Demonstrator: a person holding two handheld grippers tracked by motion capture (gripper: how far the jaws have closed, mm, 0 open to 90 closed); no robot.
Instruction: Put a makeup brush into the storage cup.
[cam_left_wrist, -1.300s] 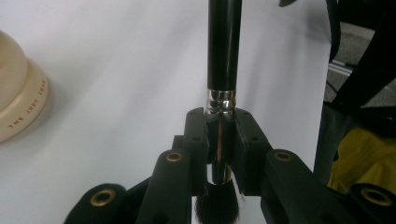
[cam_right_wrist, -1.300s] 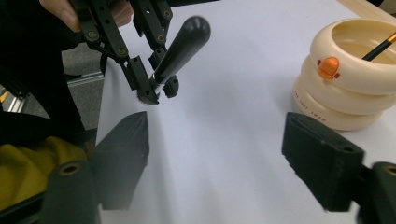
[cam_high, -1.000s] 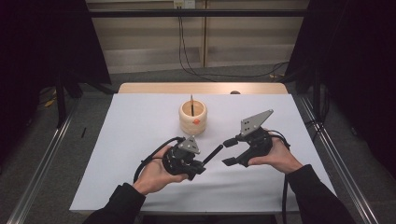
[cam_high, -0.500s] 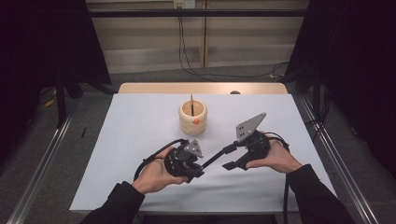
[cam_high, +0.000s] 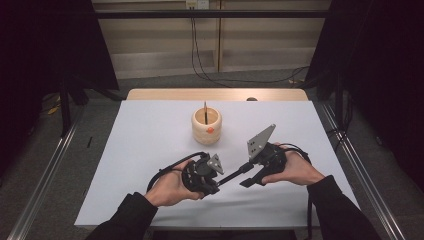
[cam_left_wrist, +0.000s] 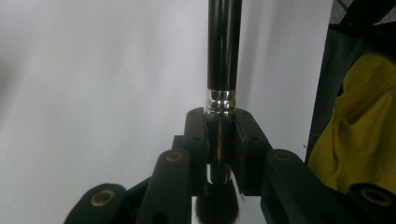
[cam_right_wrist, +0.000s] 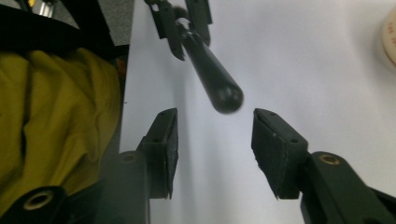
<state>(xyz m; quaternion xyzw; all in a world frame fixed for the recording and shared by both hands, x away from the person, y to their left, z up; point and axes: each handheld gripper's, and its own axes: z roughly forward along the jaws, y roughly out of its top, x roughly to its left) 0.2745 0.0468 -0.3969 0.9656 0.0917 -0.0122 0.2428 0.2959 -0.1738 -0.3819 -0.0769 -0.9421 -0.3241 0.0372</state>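
Note:
My left gripper (cam_high: 218, 181) is shut on a makeup brush (cam_high: 232, 175) near the table's front. In the left gripper view its jaws (cam_left_wrist: 221, 126) clamp just below the silver ferrule (cam_left_wrist: 219, 101). The bristles (cam_left_wrist: 217, 207) are behind them and the black handle (cam_left_wrist: 224, 46) points away. My right gripper (cam_high: 246, 175) faces the handle's rounded end (cam_right_wrist: 219, 88). Its jaws (cam_right_wrist: 215, 140) have just been closing. The handle tip lies at their mouth, and the pads (cam_right_wrist: 275, 144) stand clear of it on both sides.
A pale wooden cup (cam_high: 206, 126) with a thin stick (cam_high: 205, 110) in it and a small red mark on its side stands mid-table on the white cover (cam_high: 150, 140). Yellow cloth (cam_right_wrist: 51, 116) lies at the person's side. Metal rails (cam_high: 355, 165) flank the table.
The right gripper has sunk slightly and edged toward the left one, and its grey plate tilts more upright. The left gripper still holds the brush in about the same place.

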